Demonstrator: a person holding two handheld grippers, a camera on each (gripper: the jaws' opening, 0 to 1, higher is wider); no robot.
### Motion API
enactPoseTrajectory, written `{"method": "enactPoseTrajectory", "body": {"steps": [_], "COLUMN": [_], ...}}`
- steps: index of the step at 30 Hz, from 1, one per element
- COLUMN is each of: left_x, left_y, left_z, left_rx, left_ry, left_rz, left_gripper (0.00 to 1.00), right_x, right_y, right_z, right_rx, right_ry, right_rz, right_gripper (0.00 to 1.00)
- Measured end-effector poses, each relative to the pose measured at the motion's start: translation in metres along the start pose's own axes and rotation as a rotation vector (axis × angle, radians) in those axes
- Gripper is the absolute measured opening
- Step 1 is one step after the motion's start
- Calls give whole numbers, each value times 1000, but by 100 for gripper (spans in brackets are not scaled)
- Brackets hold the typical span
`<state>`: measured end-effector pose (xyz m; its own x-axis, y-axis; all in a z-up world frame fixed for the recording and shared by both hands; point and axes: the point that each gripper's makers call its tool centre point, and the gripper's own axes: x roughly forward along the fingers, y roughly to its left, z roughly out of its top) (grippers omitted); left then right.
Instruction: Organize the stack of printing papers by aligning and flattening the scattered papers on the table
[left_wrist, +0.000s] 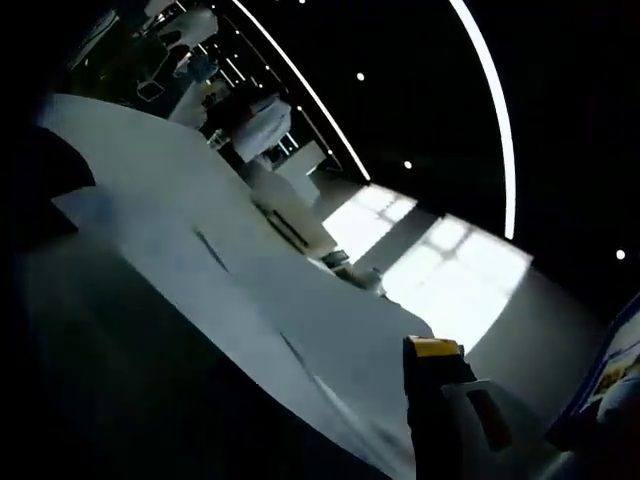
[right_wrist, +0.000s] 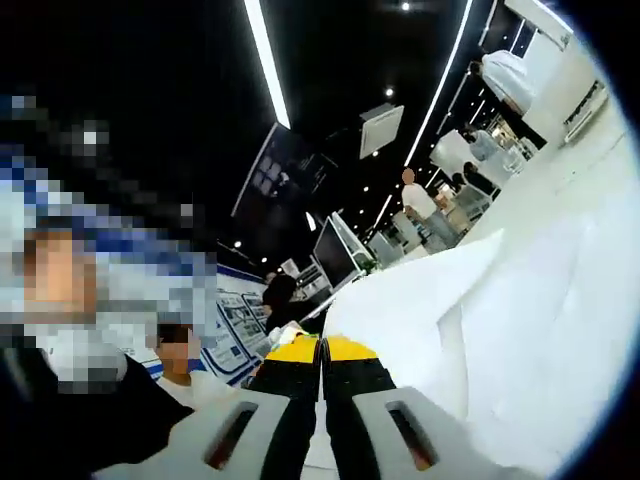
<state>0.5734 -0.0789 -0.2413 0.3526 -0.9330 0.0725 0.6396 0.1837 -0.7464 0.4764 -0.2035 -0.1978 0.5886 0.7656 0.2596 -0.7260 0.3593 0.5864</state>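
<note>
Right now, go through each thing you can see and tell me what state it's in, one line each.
Right gripper: fingers pressed together, nothing visible between the yellow tips.
Left gripper: one yellow-tipped finger showing; open or shut cannot be told.
Paper sheets: white, loose and overlapping, edges not aligned, one corner jutting out.
Table: white, with the sheets spread over it.
Ceiling light strips: lit.

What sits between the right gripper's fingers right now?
In the right gripper view, the right gripper has its yellow-tipped fingers pressed together with nothing visible between them; the white papers lie alongside and beyond.
</note>
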Motion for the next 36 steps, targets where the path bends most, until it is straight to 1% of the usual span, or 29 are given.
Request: {"method": "enactPoseTrajectory", "body": {"steps": [2,5,8,10,12,14,15,16,17,18,19,20,21,22,23,25,27,28,30,31,32,33,34,35,36], "left_x": [0,0,0,1,1,1,2,2,3,3,3,3,3,3,3,3,3,3,3,4,4,4,4,4,4], "left_y": [0,0,-1,0,1,1,2,2,2,2,3,3,3,4,4,5,5,5,5,5,5,5,5,5,5], "left_z": [0,0,0,1,1,0,0,-1,-1,-2,-2,-2,-2,-2,-1,0,-1,0,0,-1,-1,-1,-1,-1,-1], "left_rx": [-7,-8,-8,-14,-14,-15,-12,-10,-9,-8,-5,-4,-1,0,-1,-6,-7,-8,-12,-12,-12,-10,-9,-10,-12], "left_ry": [1,1,1,-4,-5,-3,0,3,6,8,10,10,10,9,7,3,5,4,3,6,10,11,12,14,13], "left_rz": [-2,-2,-6,-4,-3,1,5,6,8,10,13,14,15,14,16,17,15,15,14,13,12,11,12,11,11], "left_gripper": [52,52,52,51,51,50,50,50,50,50,49,49,49,49,49,49,49,49,49,49,49,49,49,49,49], "right_x": [1,1,2,0,-3,-5,-5,-7,-6,-6,-6,-7,-9,-10,-10,-17,-24,-27,-26,-26,-27,-28,-29,-30,-28], "right_y": [0,1,16,31,39,43,46,47,45,37,22,2,-8,-7,-4,-13,-22,-25,-21,-15,-12,-13,-9,-10,-4], "right_z": [4,5,12,18,21,21,19,12,7,-1,-12,-19,-26,-36,-44,-57,-66,-68,-66,-66,-67,-67,-70,-69,-68], "right_rx": [9,9,0,33,51,48,59,100,119,145,177,222,305,399,408,377,316,311,331,365,401,398,409,418,387], "right_ry": [-14,-18,-48,-78,-94,-87,-73,-30,-4,44,102,123,140,183,211,293,357,368,362,361,368,367,386,389,387], "right_rz": [9,12,102,183,230,239,246,243,230,178,80,-62,-143,-163,-153,-238,-310,-334,-306,-272,-255,-243,-219,-209,-174], "right_gripper": [0,0,0,0,0,0,0,0,0,0,0,0,0,0,0,0,0,0,0,0,0,0,0,0,0]}}
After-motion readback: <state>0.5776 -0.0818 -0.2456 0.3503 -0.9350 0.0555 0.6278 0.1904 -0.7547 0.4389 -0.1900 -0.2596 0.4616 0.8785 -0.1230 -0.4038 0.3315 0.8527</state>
